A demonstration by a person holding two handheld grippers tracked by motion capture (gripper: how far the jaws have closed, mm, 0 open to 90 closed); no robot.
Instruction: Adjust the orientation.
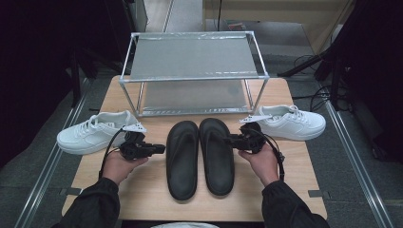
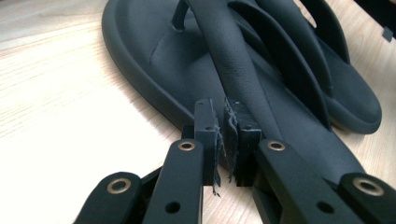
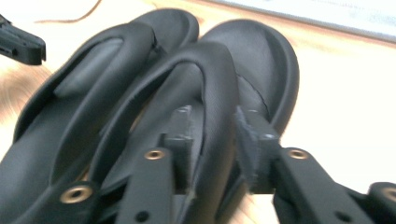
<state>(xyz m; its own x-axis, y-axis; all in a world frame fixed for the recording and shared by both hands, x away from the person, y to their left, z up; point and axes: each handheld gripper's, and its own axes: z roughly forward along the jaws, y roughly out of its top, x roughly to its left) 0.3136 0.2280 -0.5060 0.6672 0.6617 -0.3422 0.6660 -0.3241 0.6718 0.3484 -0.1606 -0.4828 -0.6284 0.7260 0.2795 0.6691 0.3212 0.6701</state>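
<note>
Two black flip-flops lie side by side in the middle of the wooden table (image 1: 142,190), toes toward the rack. My left gripper (image 1: 161,148) (image 2: 223,126) is shut with nothing between its pads, its tips at the outer edge of the left flip-flop (image 1: 183,161) (image 2: 163,60), just short of the strap. My right gripper (image 1: 229,140) (image 3: 217,135) reaches in from the right, its jaws closed on the outer strap of the right flip-flop (image 1: 216,161) (image 3: 261,70). Both flip-flops rest flat on the table.
A two-shelf metal rack (image 1: 195,78) stands at the table's far side, both shelves bare. One white sneaker (image 1: 92,133) lies at the left, behind my left hand, and another white sneaker (image 1: 292,122) at the right. Bare wood shows near the front edge.
</note>
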